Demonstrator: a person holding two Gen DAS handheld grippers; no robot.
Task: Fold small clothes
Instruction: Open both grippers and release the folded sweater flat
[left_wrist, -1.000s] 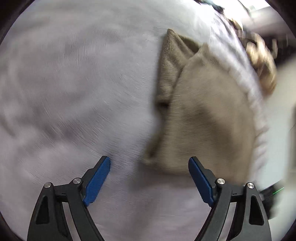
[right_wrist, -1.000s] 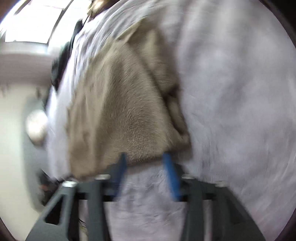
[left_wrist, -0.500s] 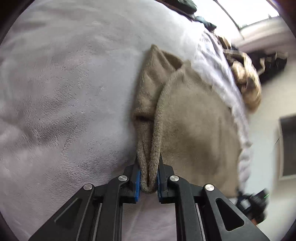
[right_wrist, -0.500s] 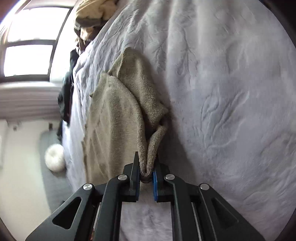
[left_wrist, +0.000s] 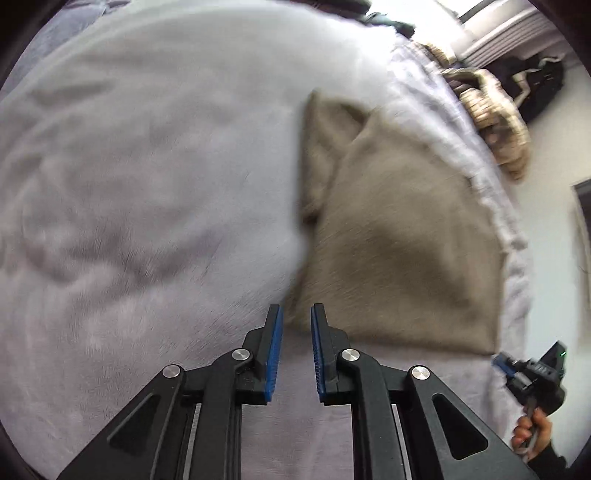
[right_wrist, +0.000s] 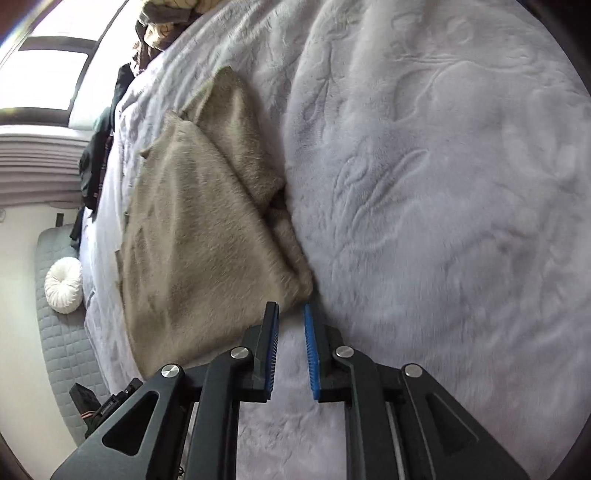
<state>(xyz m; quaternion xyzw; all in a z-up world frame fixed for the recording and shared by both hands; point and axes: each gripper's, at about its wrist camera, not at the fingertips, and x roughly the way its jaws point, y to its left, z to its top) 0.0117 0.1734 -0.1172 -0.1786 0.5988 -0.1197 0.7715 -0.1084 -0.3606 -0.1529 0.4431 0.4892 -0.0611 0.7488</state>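
Note:
A tan knitted garment (left_wrist: 399, 236) lies folded on a pale grey plush bedspread (left_wrist: 147, 184). In the left wrist view my left gripper (left_wrist: 296, 314) hangs just short of the garment's near left corner, jaws a little apart with nothing between the blue pads. In the right wrist view the same garment (right_wrist: 195, 236) lies left of centre, and my right gripper (right_wrist: 290, 312) sits just off its near right corner, jaws a little apart and empty. The right gripper and the hand on it also show at the left view's lower right edge (left_wrist: 532, 376).
The bed's edge runs along the garment's far side. A heap of patterned and dark clothes (right_wrist: 155, 33) lies at the bed's far end. Beyond the edge are a quilted grey mat (right_wrist: 62, 332) and a round white cushion (right_wrist: 63, 285) on the floor.
Half a second ago both grippers were shut on the garment's folded edge. Both have let go, opened a little and pulled back; the garment lies flat.

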